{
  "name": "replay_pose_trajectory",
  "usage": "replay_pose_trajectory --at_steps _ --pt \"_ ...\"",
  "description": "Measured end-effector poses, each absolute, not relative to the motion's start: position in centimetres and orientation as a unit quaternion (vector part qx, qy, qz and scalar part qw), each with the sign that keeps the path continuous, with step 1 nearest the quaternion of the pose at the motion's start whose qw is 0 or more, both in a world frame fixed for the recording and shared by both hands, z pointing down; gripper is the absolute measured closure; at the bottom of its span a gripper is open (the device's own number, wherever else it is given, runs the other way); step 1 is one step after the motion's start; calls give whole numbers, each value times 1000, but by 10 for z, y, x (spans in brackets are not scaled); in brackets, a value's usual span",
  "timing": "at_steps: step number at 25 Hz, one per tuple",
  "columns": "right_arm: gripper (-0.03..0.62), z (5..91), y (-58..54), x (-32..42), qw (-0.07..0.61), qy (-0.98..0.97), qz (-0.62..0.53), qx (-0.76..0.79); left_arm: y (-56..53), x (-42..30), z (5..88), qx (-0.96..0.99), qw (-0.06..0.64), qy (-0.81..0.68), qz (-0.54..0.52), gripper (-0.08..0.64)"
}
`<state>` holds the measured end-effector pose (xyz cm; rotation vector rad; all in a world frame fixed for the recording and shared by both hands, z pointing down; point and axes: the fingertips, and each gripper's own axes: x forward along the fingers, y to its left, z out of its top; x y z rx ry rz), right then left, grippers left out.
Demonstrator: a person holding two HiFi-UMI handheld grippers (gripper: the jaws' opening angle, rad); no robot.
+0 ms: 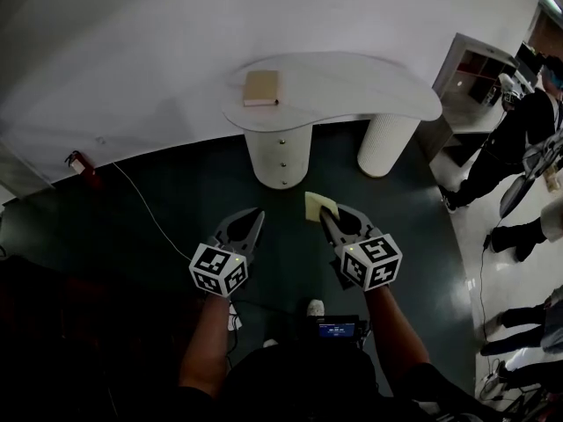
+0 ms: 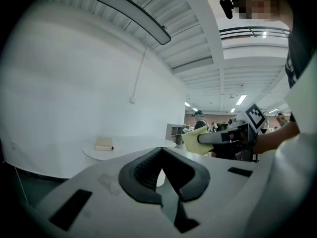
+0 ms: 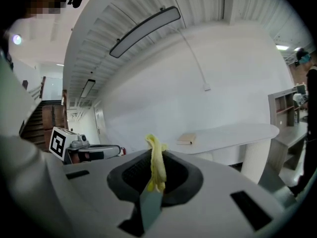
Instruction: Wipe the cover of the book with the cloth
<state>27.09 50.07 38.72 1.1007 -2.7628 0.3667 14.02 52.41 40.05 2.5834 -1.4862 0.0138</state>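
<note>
A tan book [image 1: 261, 88] lies flat near the left end of a white curved table [image 1: 369, 82], well ahead of both grippers. It shows small in the left gripper view as the book [image 2: 104, 144] and in the right gripper view as the book [image 3: 186, 139]. My right gripper [image 1: 324, 212] is shut on a yellow cloth [image 1: 317, 206], which sticks up between its jaws as the cloth [image 3: 156, 165]. My left gripper [image 1: 257, 217] is held beside it with its jaws closed and nothing in them. Both hang over the dark floor, short of the table.
The table stands on two white cylindrical legs [image 1: 280, 155] against a white wall. A red object [image 1: 80, 163] and a white cable [image 1: 141, 205] lie on the dark floor at left. People [image 1: 515, 143] stand at the right near a shelf unit [image 1: 471, 73].
</note>
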Motion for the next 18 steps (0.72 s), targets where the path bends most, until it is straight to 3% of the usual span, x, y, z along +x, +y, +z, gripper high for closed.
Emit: replay_pose_trajectory --at_steps 18 --pt "505 401 393 304 102 -932 132 321 426 162 402 837 82 -540 13 560"
